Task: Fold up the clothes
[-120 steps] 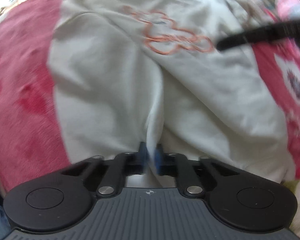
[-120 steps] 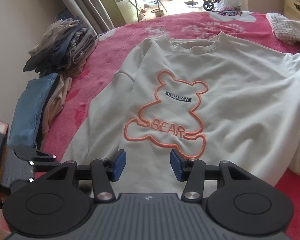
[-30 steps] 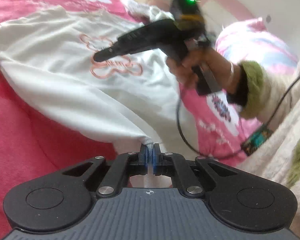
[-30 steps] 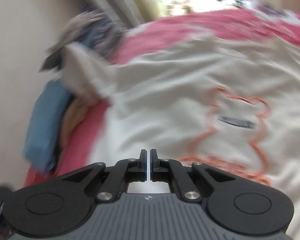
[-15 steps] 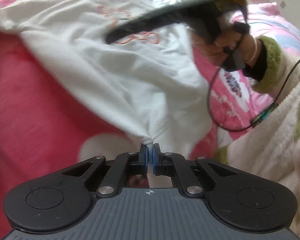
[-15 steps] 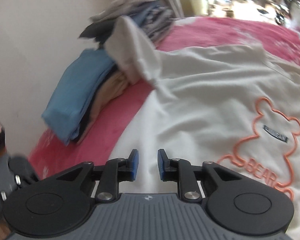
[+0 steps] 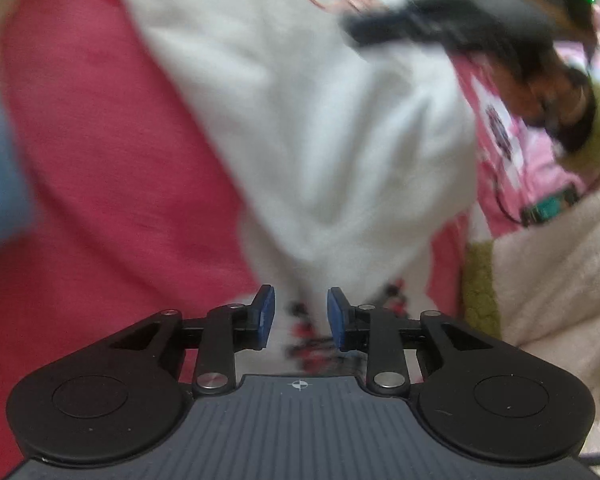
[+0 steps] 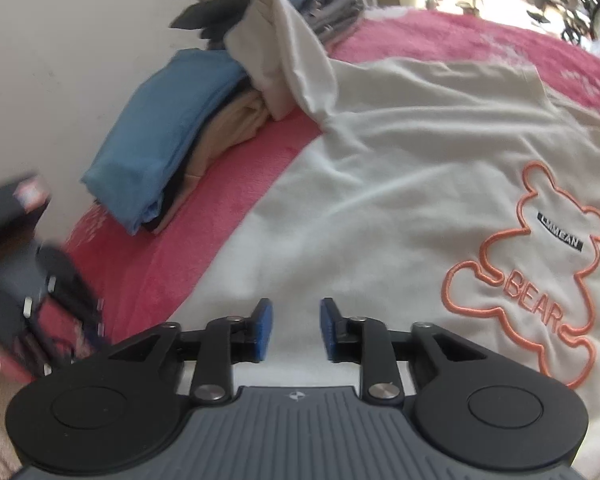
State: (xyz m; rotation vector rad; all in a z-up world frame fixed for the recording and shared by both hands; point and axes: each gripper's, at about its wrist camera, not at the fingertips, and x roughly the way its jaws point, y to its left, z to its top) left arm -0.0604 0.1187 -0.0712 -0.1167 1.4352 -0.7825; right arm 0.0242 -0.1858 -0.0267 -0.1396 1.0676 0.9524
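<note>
A red blanket covers the bed, and a cream sweatshirt lies spread front-up on it, wrinkled, its orange bear outline reading "BEAR". One sleeve drapes onto stacked folded clothes. The left gripper and right gripper both hang parted, empty.

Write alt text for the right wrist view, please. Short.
The open right gripper, blue pads apart and holding nothing, hovers over the lower part of a cream sweatshirt with an orange outlined bear and the word BEAR, spread on a pink blanket. One sleeve is flung up onto a stack of folded clothes against the wall at left.
</note>
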